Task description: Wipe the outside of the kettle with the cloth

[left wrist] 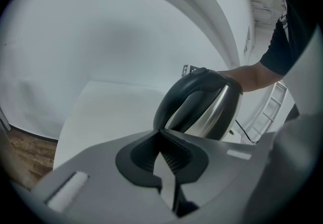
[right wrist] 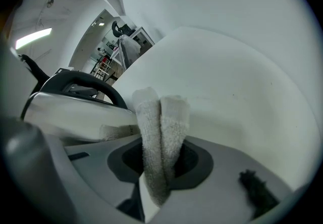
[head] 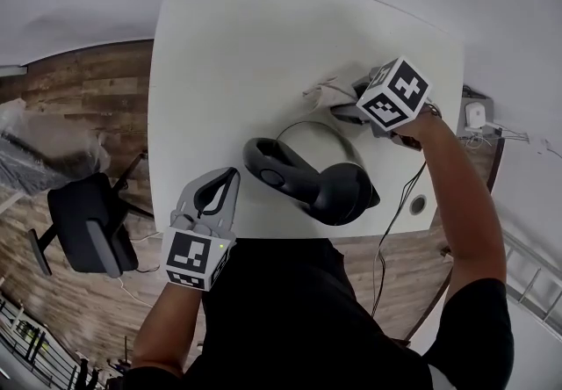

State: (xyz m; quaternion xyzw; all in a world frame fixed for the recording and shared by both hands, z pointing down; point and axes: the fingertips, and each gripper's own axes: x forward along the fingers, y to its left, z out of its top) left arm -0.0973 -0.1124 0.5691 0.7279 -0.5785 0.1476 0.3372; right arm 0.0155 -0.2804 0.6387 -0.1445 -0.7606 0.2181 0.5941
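At 7 o'clock on the tabletop [head: 263, 46], the left hand-held gripper [head: 230, 176] has its jaws pressed together with nothing between them. We judge that it hovers just beside the kettle [head: 307, 177] in order to steady it. The kettle stands near the front edge, in the middle, where both arms can reach it. At its 1 o'clock, the right hand-held gripper [head: 351, 109] pinches the folded cloth [right wrist: 161, 127]. The free end of the cloth sticks out past the jaws, close to the steel wall, so it can rub there; whether it touches, we cannot tell.
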